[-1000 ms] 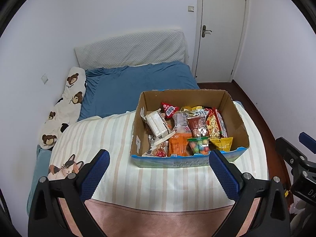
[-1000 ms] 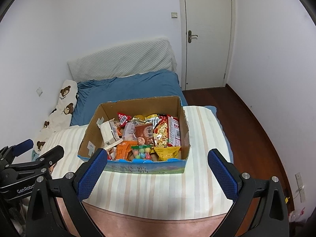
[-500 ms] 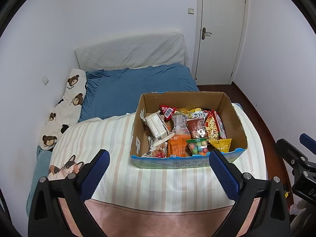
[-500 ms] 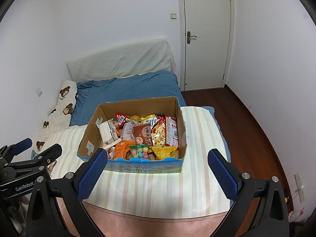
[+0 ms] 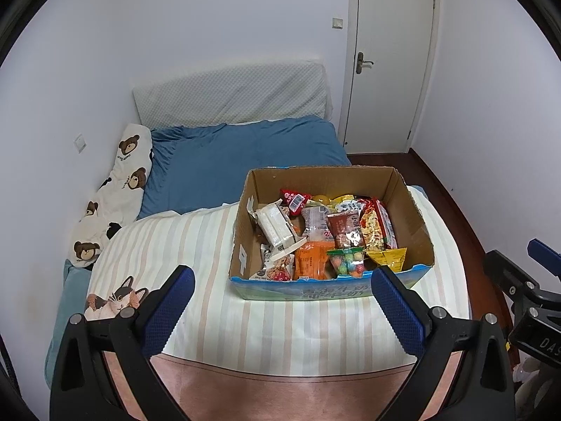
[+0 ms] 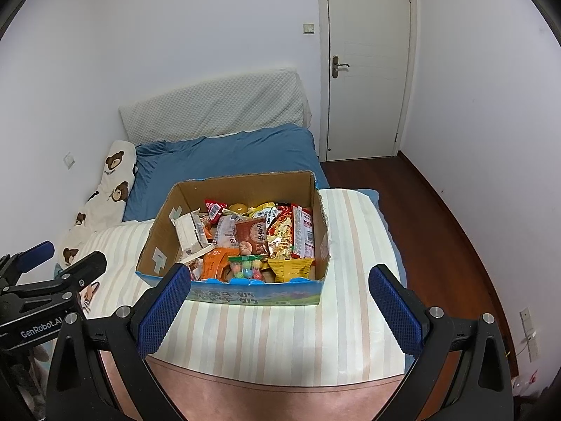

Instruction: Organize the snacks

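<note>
An open cardboard box (image 5: 415, 217) (image 6: 159, 236) sits on the striped blanket and is filled with several snack packets. Among them are a white packet (image 5: 275, 222), an orange packet (image 5: 312, 261) (image 6: 215, 265), a bag of coloured candies (image 5: 347, 263) (image 6: 247, 268) and a yellow packet (image 5: 387, 258) (image 6: 289, 268). My left gripper (image 5: 280, 301) is open and empty, held above the blanket in front of the box. My right gripper (image 6: 280, 301) is open and empty, also in front of the box, to the right of the left one.
The box rests on a striped blanket (image 5: 196, 245) (image 6: 354, 245) over a blue bed (image 5: 245, 154). A bear-print pillow (image 5: 115, 189) lies along the left wall. A white door (image 6: 368, 63) and wooden floor (image 6: 438, 231) are to the right.
Both grippers have drawn back and up a little, so the box looks slightly smaller and farther. Both stay open and empty.
</note>
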A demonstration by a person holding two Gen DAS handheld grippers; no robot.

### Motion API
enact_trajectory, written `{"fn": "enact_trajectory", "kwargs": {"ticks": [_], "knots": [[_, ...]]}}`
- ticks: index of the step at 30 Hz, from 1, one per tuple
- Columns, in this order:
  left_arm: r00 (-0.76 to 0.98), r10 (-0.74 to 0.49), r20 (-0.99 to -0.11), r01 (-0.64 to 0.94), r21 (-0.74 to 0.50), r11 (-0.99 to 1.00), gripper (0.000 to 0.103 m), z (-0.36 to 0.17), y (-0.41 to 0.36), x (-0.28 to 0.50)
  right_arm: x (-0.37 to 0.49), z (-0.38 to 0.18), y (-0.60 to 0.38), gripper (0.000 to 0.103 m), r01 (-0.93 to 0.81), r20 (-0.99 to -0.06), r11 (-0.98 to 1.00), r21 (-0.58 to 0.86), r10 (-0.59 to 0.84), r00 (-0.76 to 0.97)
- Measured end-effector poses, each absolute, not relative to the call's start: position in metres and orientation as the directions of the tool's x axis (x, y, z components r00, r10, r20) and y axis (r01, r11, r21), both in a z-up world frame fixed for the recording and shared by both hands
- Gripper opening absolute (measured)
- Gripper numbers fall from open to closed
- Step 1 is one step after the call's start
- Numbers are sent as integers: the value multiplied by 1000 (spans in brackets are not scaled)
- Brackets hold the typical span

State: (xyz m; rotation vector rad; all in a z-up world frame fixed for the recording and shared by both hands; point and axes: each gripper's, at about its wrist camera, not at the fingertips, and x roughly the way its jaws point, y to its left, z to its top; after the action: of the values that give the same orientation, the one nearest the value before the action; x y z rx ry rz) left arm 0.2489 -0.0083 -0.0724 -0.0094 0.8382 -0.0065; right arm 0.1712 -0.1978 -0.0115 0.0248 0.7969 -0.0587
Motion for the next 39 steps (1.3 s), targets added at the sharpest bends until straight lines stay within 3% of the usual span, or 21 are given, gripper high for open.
{"fn": "enact_trajectory", "kwargs": {"ticks": [39], "knots": [[677,-11,-736,-1,-15,1000,103,-64,-11,244,164,-4,-201,103,72,-711,997,6,-47,701]]}}
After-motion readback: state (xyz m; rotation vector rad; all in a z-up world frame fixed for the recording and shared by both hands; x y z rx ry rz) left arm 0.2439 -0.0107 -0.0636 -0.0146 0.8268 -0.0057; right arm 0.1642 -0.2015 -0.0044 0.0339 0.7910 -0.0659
